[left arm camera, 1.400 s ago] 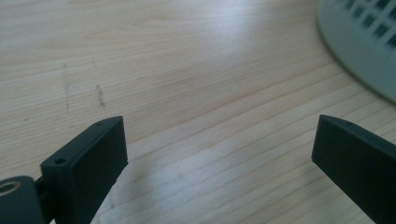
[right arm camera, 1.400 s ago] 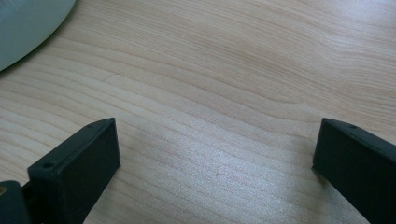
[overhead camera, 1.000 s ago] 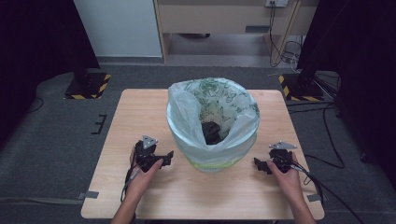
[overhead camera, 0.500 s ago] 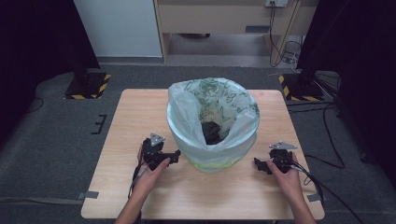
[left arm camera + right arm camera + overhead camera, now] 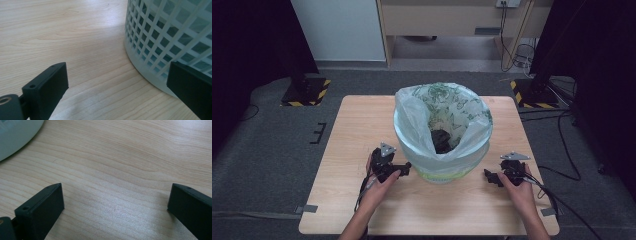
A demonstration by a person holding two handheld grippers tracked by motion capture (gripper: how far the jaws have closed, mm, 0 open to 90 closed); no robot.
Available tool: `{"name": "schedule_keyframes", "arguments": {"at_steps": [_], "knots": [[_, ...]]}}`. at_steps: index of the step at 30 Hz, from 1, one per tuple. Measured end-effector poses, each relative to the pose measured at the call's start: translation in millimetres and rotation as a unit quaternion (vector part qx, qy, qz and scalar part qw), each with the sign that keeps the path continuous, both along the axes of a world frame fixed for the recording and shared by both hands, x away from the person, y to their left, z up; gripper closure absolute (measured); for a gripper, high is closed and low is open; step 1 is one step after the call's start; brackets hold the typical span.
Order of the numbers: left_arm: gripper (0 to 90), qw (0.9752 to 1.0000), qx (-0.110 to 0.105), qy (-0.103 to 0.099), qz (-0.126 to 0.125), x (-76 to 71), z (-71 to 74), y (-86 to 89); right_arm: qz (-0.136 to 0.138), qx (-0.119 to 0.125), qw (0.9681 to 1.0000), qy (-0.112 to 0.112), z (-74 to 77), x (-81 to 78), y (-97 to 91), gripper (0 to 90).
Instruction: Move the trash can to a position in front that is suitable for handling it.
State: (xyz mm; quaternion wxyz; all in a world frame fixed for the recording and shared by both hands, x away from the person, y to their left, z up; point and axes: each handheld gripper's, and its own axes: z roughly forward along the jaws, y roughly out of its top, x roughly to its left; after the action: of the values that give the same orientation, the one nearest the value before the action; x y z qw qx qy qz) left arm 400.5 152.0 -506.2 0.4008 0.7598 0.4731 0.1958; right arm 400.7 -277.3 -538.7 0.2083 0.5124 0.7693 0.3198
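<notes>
A pale lattice waste basket (image 5: 447, 172) lined with a white green-printed bag (image 5: 412, 107) stands mid-table, with dark rubbish (image 5: 442, 141) inside. My left gripper (image 5: 404, 167) sits at the basket's left foot, jaws wide open. In the left gripper view the gripper (image 5: 117, 82) has the basket wall (image 5: 170, 32) just ahead of its right jaw, nothing between the jaws. My right gripper (image 5: 488, 176) rests open on the table right of the basket. The right gripper view has this gripper (image 5: 115, 207) over bare wood with the basket's base (image 5: 15, 137) at the top left.
The wooden table (image 5: 357, 125) has free surface on both sides of the basket and along the front edge. Cables (image 5: 557, 200) trail off the right gripper over the table's right edge. Black stands with striped bases (image 5: 307, 92) stand on the floor behind.
My left gripper has slid right, from a short way off to right beside the basket's base. The right gripper has stayed put.
</notes>
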Motion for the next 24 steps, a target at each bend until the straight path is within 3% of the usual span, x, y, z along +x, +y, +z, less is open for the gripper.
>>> {"name": "schedule_keyframes", "arguments": {"at_steps": [11,18,24], "knots": [[3.7,0.9998,0.009,-0.009,-0.014,4.1,-2.2,-11.1,-0.003,0.001,1.0000,0.000,-0.1,-0.6,0.3,0.9],[3.8,0.9988,0.026,-0.014,-0.039,3.2,-4.1,-21.0,-0.005,0.001,1.0000,0.001,-0.1,-0.9,0.4,0.9],[3.0,0.9987,0.016,-0.008,-0.047,1.3,0.2,-12.6,-0.004,0.000,1.0000,0.000,-0.1,-0.7,0.0,0.8]]}}
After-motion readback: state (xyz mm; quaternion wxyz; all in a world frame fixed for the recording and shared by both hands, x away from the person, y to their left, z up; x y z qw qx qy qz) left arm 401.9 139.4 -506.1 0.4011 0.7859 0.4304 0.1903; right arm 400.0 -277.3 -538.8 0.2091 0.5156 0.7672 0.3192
